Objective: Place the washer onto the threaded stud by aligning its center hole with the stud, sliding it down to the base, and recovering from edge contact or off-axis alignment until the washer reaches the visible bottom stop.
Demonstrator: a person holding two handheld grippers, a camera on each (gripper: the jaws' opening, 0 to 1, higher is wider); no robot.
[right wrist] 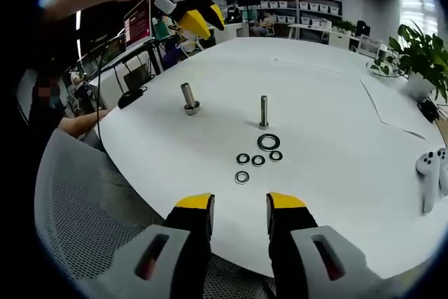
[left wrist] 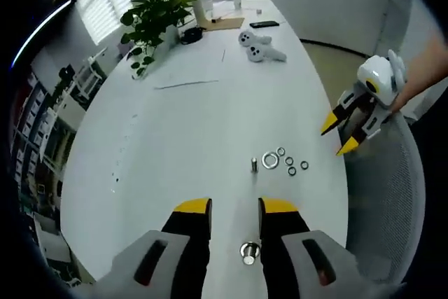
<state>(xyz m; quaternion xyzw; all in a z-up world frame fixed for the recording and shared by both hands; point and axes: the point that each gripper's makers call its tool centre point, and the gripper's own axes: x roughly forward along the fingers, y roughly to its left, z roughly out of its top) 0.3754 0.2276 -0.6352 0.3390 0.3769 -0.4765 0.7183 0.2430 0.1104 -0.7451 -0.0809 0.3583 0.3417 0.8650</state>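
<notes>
While both claws hang parted and empty, the large flat steel washer (right wrist: pixel 268 141) lies on the white round surface (right wrist: pixel 336 103), at 6 o'clock of the slim threaded steel stud (right wrist: pixel 263 112), just beside it. Judged light, rigid, slippery: pinch opposite rim edges with the right claw (right wrist: pixel 240 209).

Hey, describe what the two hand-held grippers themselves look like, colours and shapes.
The left hand-held gripper has two black jaws capped with yellow tips, rising from grey housings that each carry a dark slot with a red mark. The right hand-held gripper is built the same. Seen from the left gripper view, it also has a white rounded body.
</notes>
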